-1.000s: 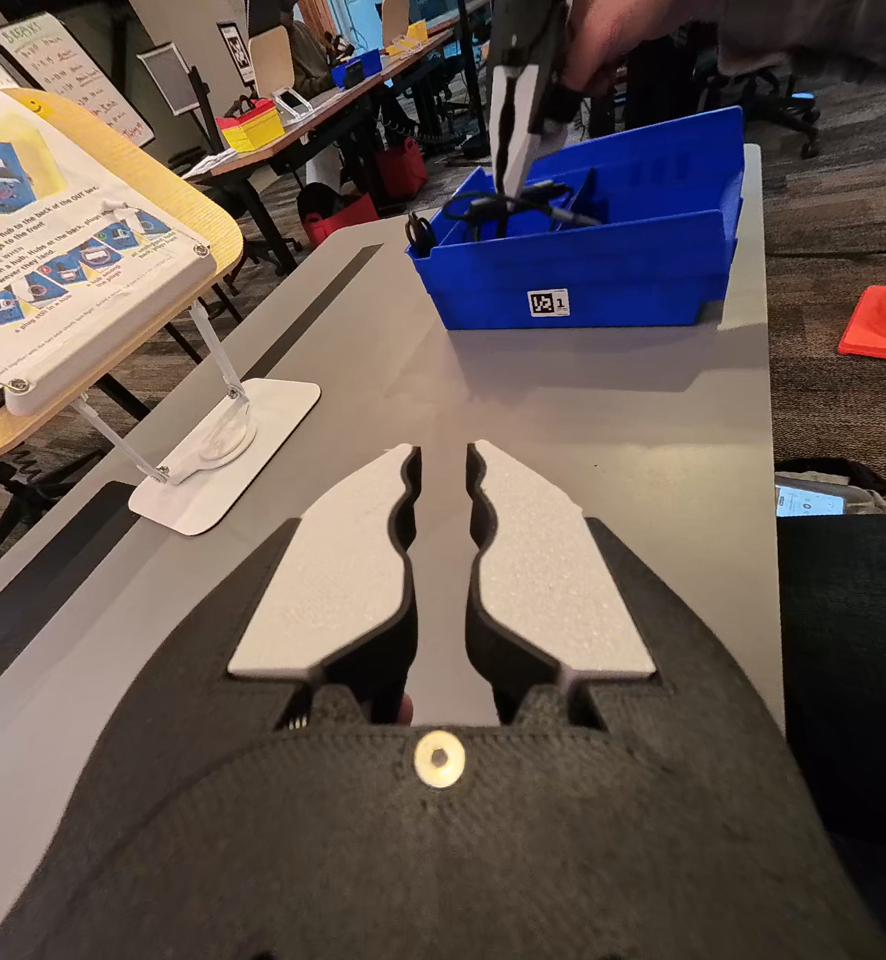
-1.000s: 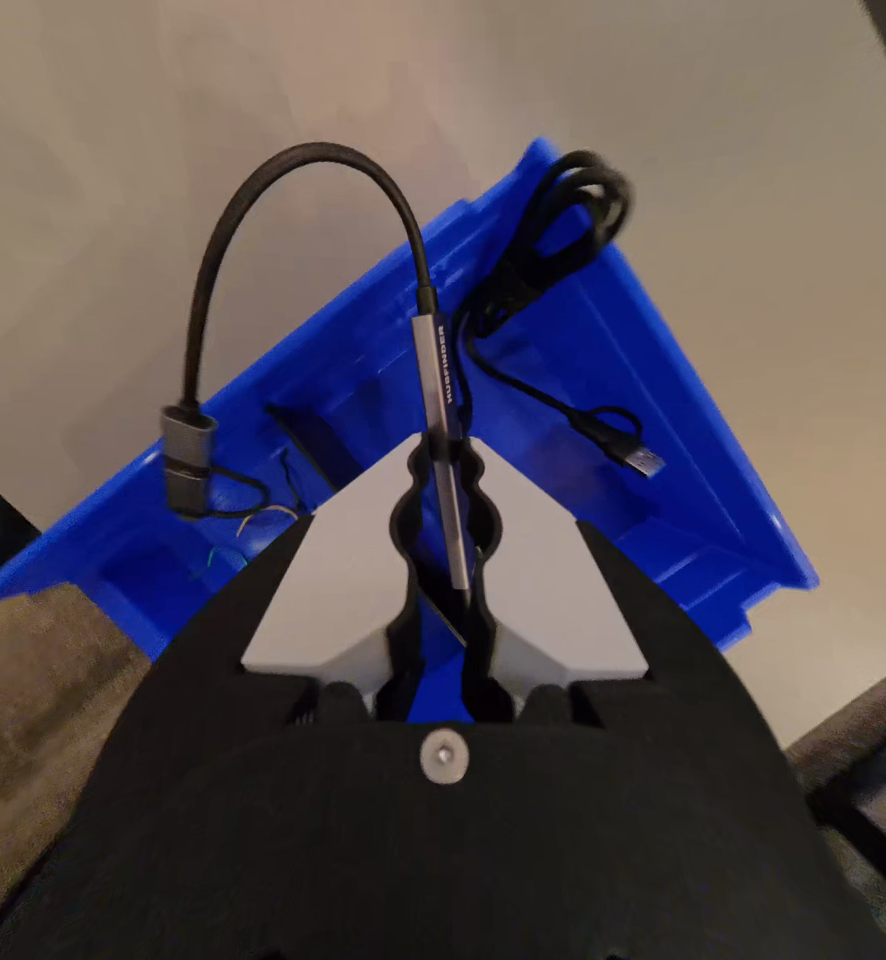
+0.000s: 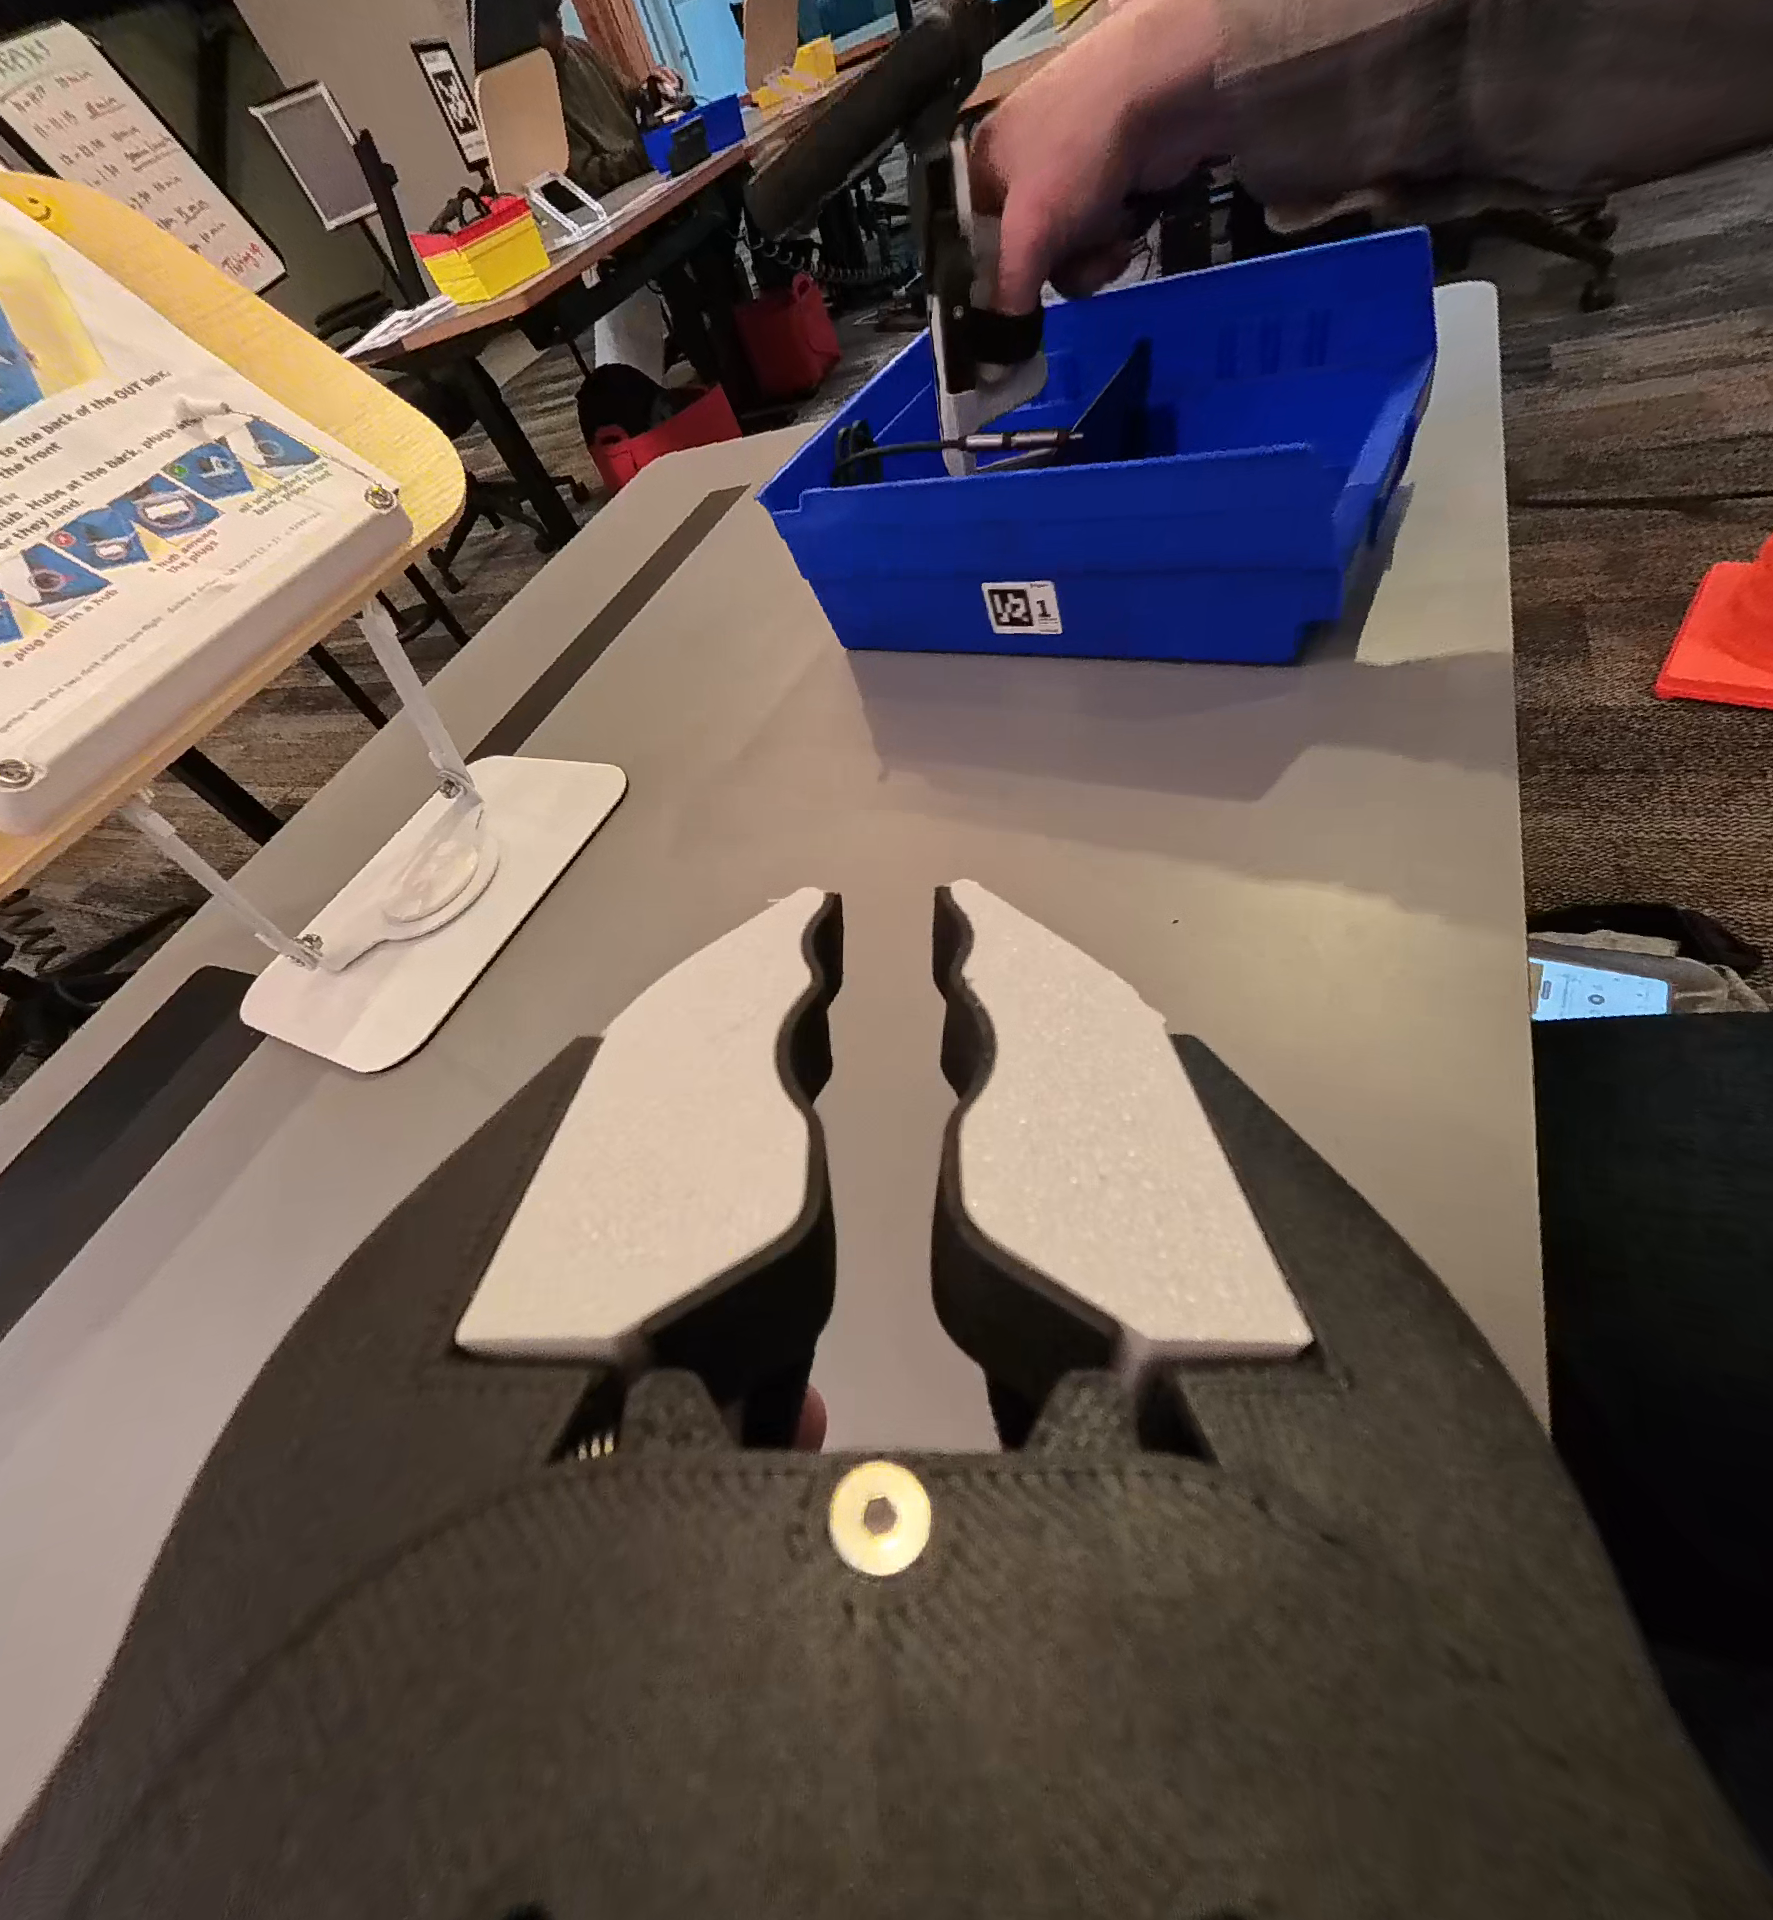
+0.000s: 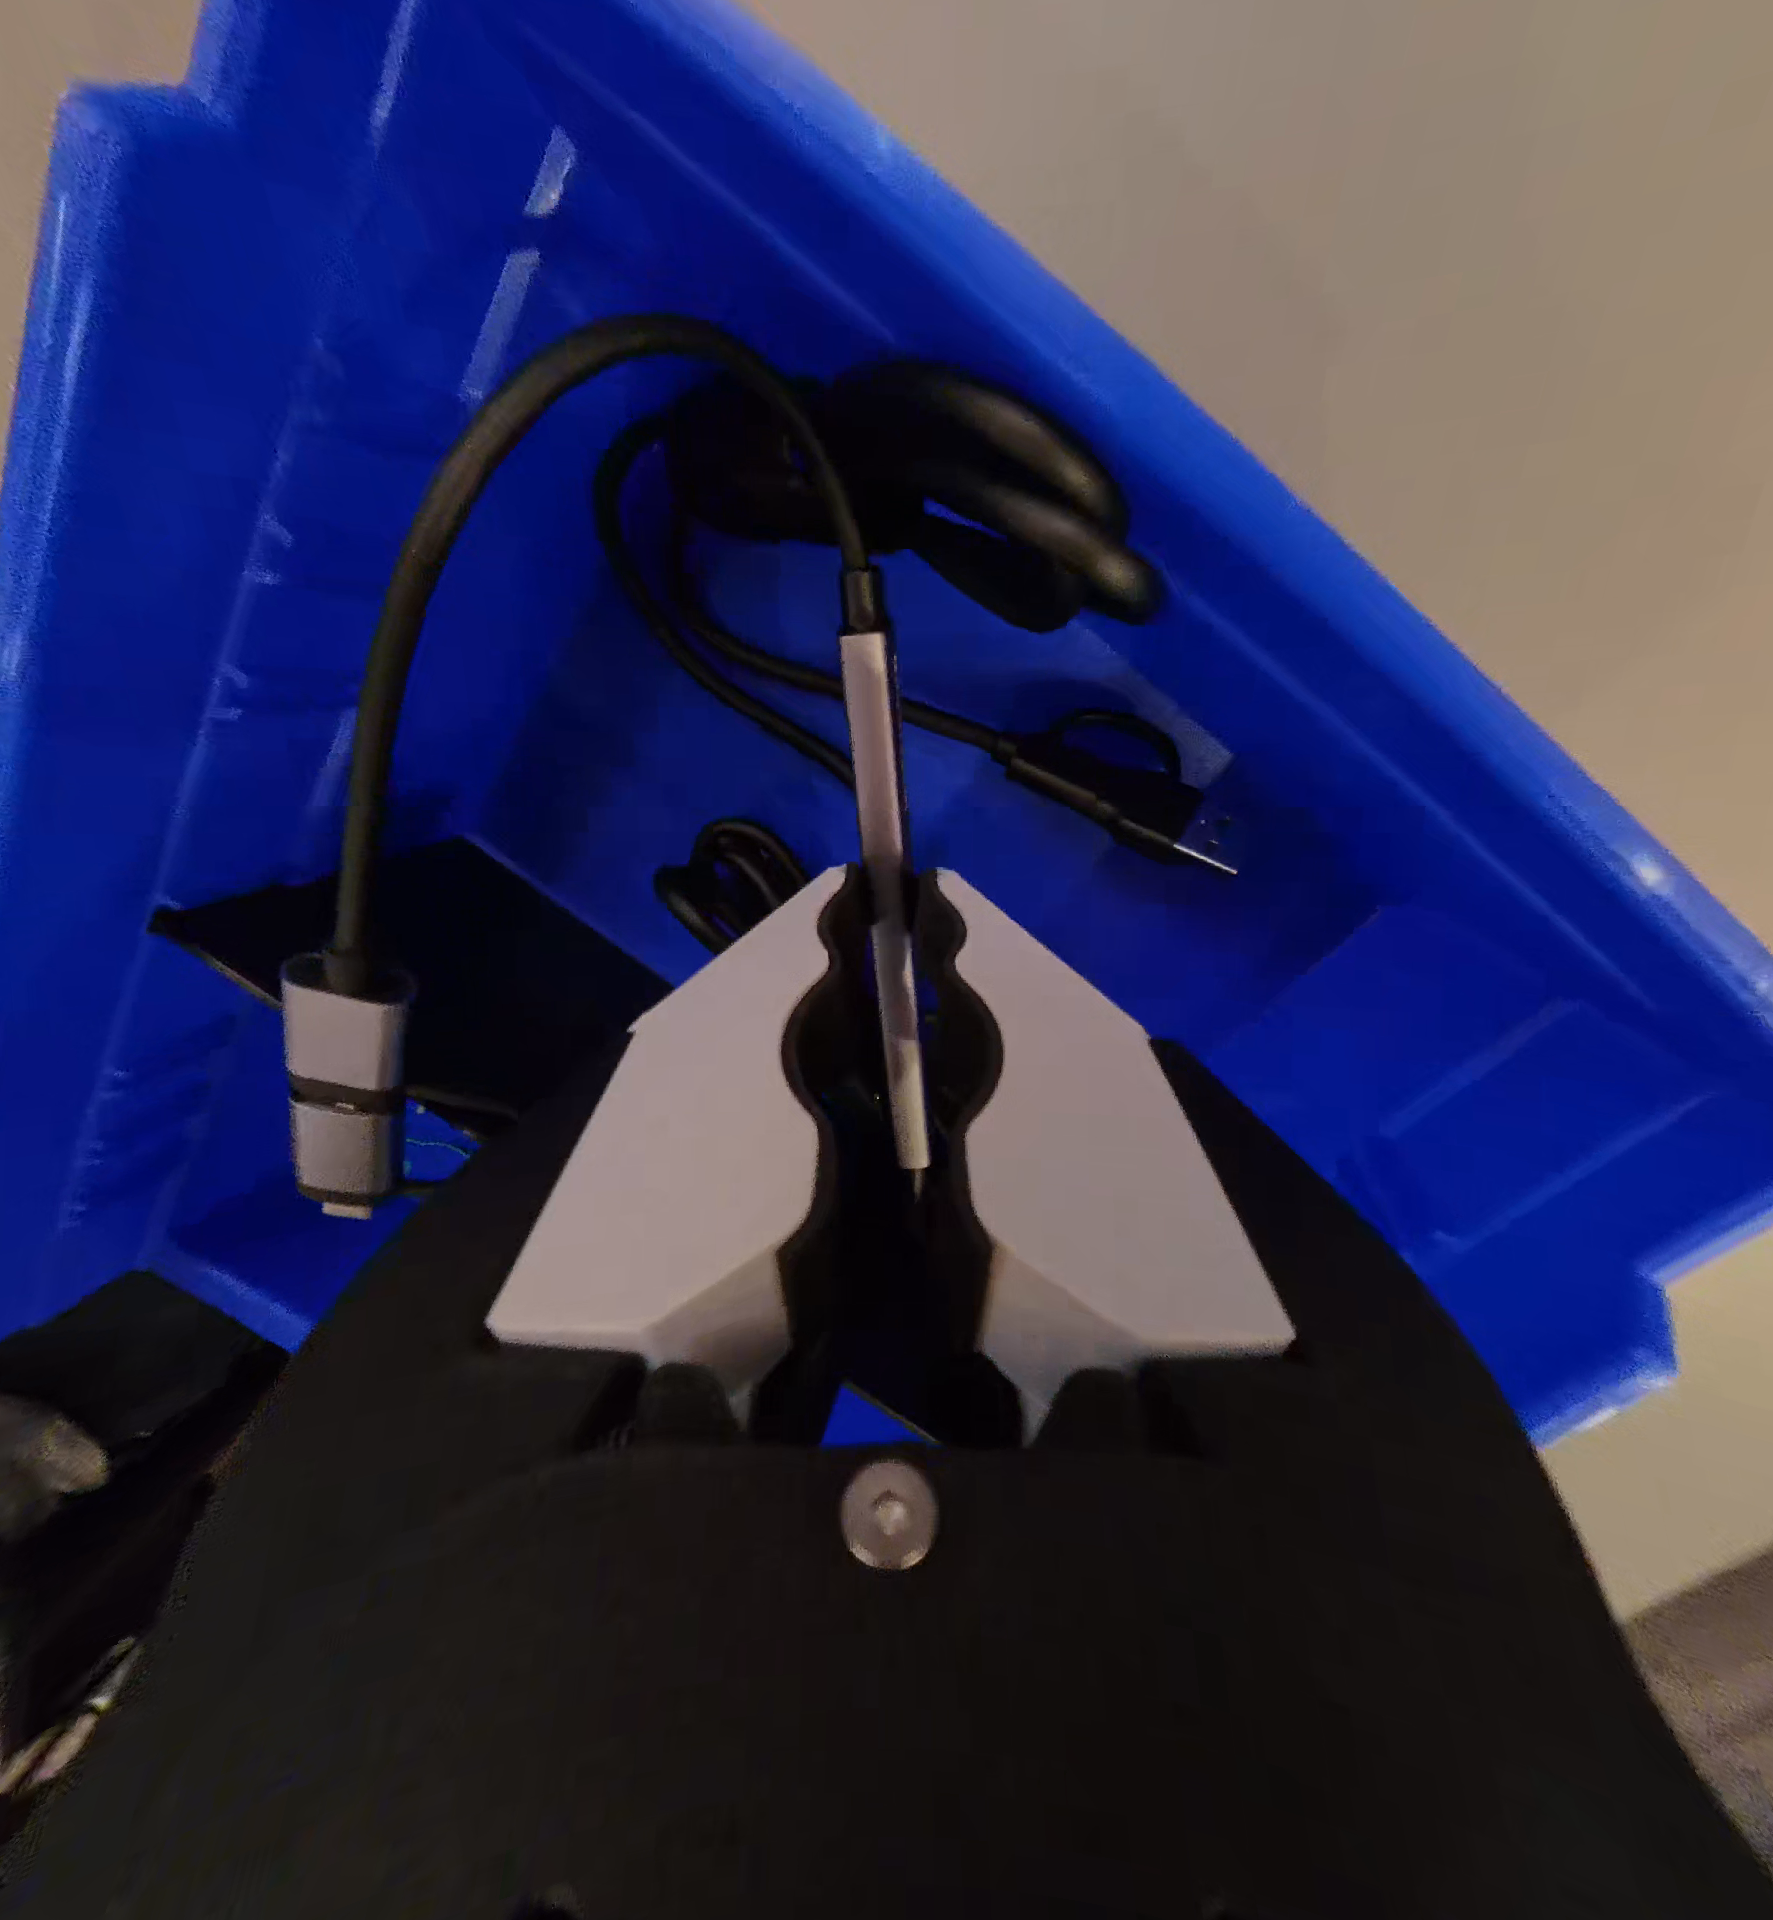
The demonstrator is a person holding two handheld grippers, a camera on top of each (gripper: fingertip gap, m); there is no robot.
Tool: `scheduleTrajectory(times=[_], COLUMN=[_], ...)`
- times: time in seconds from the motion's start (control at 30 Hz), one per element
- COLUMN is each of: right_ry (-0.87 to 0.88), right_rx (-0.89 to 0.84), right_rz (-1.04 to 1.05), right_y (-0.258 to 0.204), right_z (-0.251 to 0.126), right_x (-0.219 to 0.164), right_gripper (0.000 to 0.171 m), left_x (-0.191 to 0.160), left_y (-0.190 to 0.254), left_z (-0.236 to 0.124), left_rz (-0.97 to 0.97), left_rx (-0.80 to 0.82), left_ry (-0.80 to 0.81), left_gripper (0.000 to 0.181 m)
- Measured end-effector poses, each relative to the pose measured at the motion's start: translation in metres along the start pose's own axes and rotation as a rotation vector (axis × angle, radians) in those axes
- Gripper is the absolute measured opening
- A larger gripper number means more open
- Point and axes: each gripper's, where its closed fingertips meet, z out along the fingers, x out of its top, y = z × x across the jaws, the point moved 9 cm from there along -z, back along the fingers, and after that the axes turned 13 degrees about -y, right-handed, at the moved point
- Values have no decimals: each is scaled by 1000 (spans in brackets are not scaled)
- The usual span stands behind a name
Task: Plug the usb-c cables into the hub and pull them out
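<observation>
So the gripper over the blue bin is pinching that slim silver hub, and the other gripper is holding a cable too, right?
Not quite. The right gripper does pinch the slim silver hub over the blue bin, but the left wrist view shows the left gripper open and holding nothing.

The hub (image 4: 887, 935) is a slim silver bar seen edge-on, held upright over the blue bin (image 4: 1484, 935). A thick black lead (image 4: 508, 520) arches from its top and ends in a hanging grey plug (image 4: 342, 1081) with a dark band. In the bin lies a coiled black cable (image 4: 965, 499), its loose end carrying a metal plug (image 4: 1204, 831) that points toward the bin wall. A second dark coil (image 4: 726, 873) lies beside the hub.
</observation>
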Motion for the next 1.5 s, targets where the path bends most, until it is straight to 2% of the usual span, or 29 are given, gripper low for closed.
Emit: scheduleTrajectory(times=[0.13, 0.27, 0.3, 0.43, 0.6, 0.67, 0.77, 0.87, 1.03, 1.17, 1.23, 1.37, 1.5], right_ry=[52, 81, 90, 124, 138, 136, 215, 285, 227, 153, 127, 244, 415], right_rx=[93, 7, -4, -79, -94, -150, -223, -414, -499, -518, -494, -451, -415], right_rz=[34, -29, -46, -93, -106, -126, -249, -474, -751, -779, -788, -711, -531], right_y=[8, -7, -12, -24, -29, -32, -54, -86, -121, -121, -117, -110, -94], right_z=[3, 0, -2, -18, -36, -44, -56, -61, -41, -26, -17, -29, -57], right_x=[-4, -8, -9, -16, -27, -32, -33, -24, -5, 10, 13, 12, 6], right_gripper=[8, 8, 15, 25, 29, 30, 31, 38, 35, 19, 3, 0, 0], left_x=[2, 4, 4, 5, 6, 6, 5, 4, 6, 7, 6, 2, 1], left_y=[-1, -3, -4, -4, -2, -1, 0, 1, 1, -1, -1, -2, -4], left_z=[-4, -7, -7, -5, -2, 0, 1, 1, -2, -5, -5, -5, -4], left_rz=[6, 6, 4, 4, 11, 17, 24, 28, 41, 42, 40, 42, 30], left_rx=[6, 12, 13, 18, 15, 14, 11, 11, 19, 26, 26, 25, 23], left_ry=[3, 10, 10, 5, -3, -8, -12, -14, -14, -8, -8, -17, -16], left_gripper=[16, 16, 16, 16, 16, 16, 16, 16, 16, 16, 16, 16, 16])
